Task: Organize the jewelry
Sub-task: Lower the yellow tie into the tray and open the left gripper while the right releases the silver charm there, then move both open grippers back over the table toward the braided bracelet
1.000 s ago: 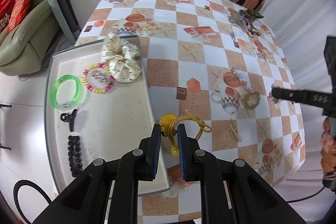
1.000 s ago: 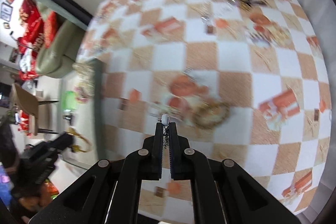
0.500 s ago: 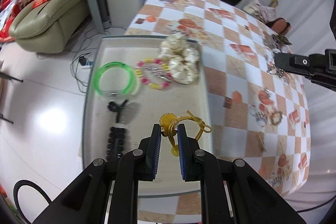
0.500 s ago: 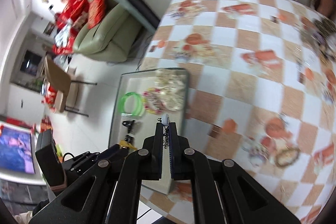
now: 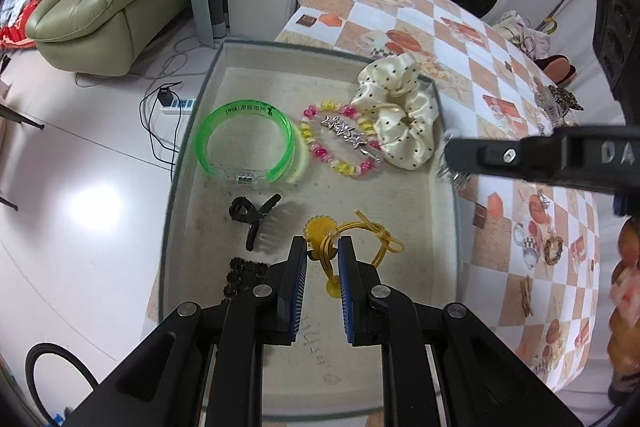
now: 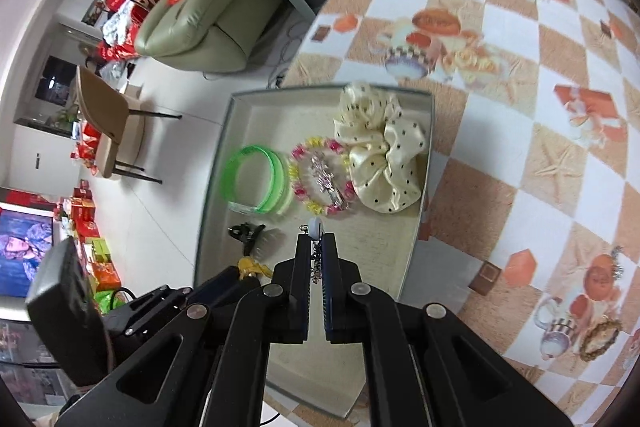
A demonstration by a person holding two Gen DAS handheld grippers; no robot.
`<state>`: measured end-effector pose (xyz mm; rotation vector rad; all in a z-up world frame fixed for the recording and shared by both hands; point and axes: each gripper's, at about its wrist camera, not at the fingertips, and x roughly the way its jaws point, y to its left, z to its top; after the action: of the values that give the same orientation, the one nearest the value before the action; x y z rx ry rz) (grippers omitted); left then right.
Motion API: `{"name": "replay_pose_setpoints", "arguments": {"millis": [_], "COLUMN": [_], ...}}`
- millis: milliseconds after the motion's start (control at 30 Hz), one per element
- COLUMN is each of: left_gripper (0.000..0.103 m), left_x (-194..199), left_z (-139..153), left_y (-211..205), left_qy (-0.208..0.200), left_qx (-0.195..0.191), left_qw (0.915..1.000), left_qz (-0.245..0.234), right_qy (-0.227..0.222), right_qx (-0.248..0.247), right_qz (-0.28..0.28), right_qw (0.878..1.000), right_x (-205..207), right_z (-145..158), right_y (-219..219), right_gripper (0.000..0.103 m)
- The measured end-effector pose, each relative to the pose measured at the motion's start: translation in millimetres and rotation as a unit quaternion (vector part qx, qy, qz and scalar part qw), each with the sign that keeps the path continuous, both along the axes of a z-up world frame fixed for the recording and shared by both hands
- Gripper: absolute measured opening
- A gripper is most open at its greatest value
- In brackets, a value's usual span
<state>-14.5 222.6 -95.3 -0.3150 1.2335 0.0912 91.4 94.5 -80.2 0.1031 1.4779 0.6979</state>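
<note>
Two pieces are being carried over the tray at once, one in each gripper.
The left gripper (image 5: 322, 251) is pinching a yellow flower hair tie (image 5: 352, 233) between narrowed fingers, its elastic loop trailing right above the tray (image 5: 192, 131); the right gripper (image 6: 316, 247) is clamping a small silver chain with a pale bead (image 6: 315, 227) that sticks out past its fingertips. Both are hanging over bare tray floor, near the black claw clip (image 5: 252, 213), green bangle (image 5: 244, 143), beaded bracelet (image 5: 340, 141) and cream scrunchie (image 5: 396, 111). Next, I judge, comes lowering and releasing each clear of its neighbours on the tabletop (image 6: 520, 155) tray.
</note>
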Motion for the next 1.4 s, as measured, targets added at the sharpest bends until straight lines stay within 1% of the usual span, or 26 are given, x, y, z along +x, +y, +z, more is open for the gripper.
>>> {"name": "replay_pose_setpoints", "arguments": {"millis": [100, 300, 600, 733, 767, 800, 833, 900, 967, 1067, 1200, 1233, 1267, 1300, 1333, 1400], "left_gripper": [0.020, 0.020, 0.021, 0.021, 0.021, 0.021, 0.021, 0.021, 0.021, 0.021, 0.021, 0.023, 0.048, 0.090, 0.101, 0.103], "left_x": [2.9, 6.3, 8.1, 10.5, 11.0, 11.0, 11.3, 11.2, 11.8, 13.0, 14.0, 13.7, 13.3, 12.7, 10.5, 9.1], "left_z": [-12.1, -28.2, -35.1, -35.2, -35.2, -34.8, -34.2, -32.4, -30.7, -27.6, -22.0, -21.3, -20.0, -17.6, -14.1, -5.0], "left_y": [-1.9, -5.5, -7.8, -11.1, -11.6, -11.5, -11.2, -10.7, -11.1, -14.1, -18.1, -19.3, -20.4, -21.3, -21.6, -25.8], "left_qy": [0.007, 0.025, 0.042, 0.048, 0.049, 0.050, 0.051, 0.052, 0.053, 0.054, 0.055, 0.056, 0.057, 0.055, 0.048, 0.034], "left_qx": [0.000, 0.012, 0.036, 0.048, 0.050, 0.051, 0.052, 0.055, 0.056, 0.062, 0.069, 0.070, 0.071, 0.077, 0.088, 0.106], "left_qw": [1.0000, 0.9996, 0.9983, 0.9974, 0.9973, 0.9972, 0.9972, 0.9970, 0.9968, 0.9964, 0.9958, 0.9957, 0.9955, 0.9952, 0.9948, 0.9936], "left_qz": [-0.004, -0.010, -0.019, -0.022, -0.021, -0.020, -0.020, -0.019, -0.019, -0.021, -0.024, -0.024, -0.024, -0.022, -0.018, -0.020], "right_qy": [0.009, 0.020, 0.031, 0.038, 0.040, 0.041, 0.041, 0.038, 0.033, 0.026, 0.010, 0.005, 0.002, -0.001, -0.002, -0.006], "right_qx": [-0.012, -0.036, -0.062, -0.057, -0.056, -0.055, -0.051, -0.038, -0.027, -0.009, 0.006, 0.006, 0.006, 0.006, 0.007, 0.006], "right_qz": [0.002, -0.001, -0.004, -0.009, -0.009, -0.011, -0.012, -0.019, -0.024, -0.033, -0.045, -0.047, -0.049, -0.051, -0.053, -0.059], "right_qw": [1.000, 0.999, 0.998, 0.998, 0.998, 0.998, 0.998, 0.998, 0.999, 0.999, 0.999, 0.999, 0.999, 0.999, 0.999, 0.998], "right_x": [-0.4, 2.2, 8.1, 10.1, 10.6, 11.4, 14.1, 16.3, 18.0, 21.3, 23.2, 21.4, 20.2, 18.8, 17.0, 12.8], "right_z": [-18.2, -46.1, -66.4, -69.2, -69.3, -68.4, -66.5, -59.1, -50.1, -32.3, -8.9, -4.5, -0.3, 4.0, 7.4, 14.6], "right_y": [6.1, 14.5, 18.7, 16.2, 15.9, 15.0, 11.4, 7.5, 4.3, -2.8, -14.5, -17.5, -22.3, -27.4, -31.1, -40.8], "right_gripper": [0.005, 0.005, 0.006, 0.006, 0.009, 0.015, 0.018, 0.034, 0.037, 0.040, 0.050, 0.051, 0.054, 0.055, 0.056, 0.058]}}
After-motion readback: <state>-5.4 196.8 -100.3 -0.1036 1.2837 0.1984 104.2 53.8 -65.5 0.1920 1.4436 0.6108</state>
